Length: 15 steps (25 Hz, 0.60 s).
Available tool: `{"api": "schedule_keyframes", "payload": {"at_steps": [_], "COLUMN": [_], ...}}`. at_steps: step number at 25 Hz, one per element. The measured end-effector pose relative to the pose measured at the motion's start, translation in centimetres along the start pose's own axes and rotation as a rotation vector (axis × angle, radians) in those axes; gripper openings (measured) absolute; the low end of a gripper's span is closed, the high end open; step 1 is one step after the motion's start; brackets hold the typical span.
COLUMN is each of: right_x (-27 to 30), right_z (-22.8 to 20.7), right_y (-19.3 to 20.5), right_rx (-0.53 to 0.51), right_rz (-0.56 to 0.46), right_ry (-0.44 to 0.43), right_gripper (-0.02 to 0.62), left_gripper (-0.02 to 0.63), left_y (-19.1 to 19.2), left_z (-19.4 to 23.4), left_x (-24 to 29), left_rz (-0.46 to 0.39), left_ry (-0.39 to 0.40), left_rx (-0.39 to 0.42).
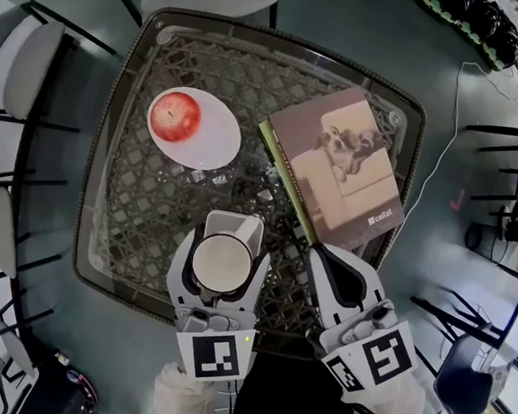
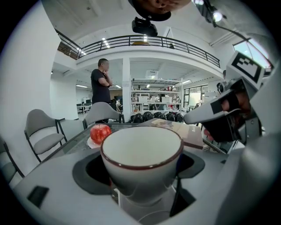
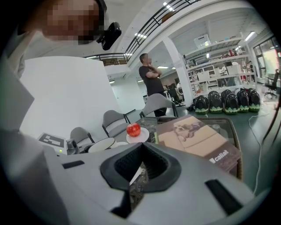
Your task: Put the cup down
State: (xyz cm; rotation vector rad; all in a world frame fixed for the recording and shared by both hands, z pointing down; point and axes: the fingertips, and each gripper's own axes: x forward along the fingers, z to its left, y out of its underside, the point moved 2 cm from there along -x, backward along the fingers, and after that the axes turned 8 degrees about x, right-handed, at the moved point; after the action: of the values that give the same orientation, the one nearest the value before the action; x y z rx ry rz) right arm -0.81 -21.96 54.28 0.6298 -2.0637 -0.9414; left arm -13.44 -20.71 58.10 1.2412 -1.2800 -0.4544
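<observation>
A white cup (image 1: 222, 263) with a dark rim stands upright and empty between the jaws of my left gripper (image 1: 232, 231), which is shut on it. It is over the near part of the glass table (image 1: 111, 144); I cannot tell whether its base touches the glass. In the left gripper view the cup (image 2: 141, 158) fills the middle. My right gripper (image 1: 320, 249) sits just right of the cup, by the near corner of the book (image 1: 348, 164). Its jaws meet at the tips with nothing between them.
A red apple (image 1: 175, 114) lies on a white plate (image 1: 215, 139) at the table's far left. The book with a dog on its cover takes up the right side. Chairs (image 1: 24, 64) stand around the table. A person (image 2: 100, 85) stands far off.
</observation>
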Motion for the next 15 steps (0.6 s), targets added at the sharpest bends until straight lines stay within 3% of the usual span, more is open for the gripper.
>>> {"api": "schedule_keyframes", "payload": {"at_steps": [15], "right_x": [0.3], "right_z": [-0.6], "right_y": [1.0], "right_rx": [0.018], "right_rz": [0.022], "right_ry": [0.015], "right_gripper": [0.006], "left_gripper": [0.417], "left_y": [1.3], "left_z": [-0.6], "left_x": [0.9], "left_rz": [0.000], "left_ry": [0.012], "left_rx": [0.031]}}
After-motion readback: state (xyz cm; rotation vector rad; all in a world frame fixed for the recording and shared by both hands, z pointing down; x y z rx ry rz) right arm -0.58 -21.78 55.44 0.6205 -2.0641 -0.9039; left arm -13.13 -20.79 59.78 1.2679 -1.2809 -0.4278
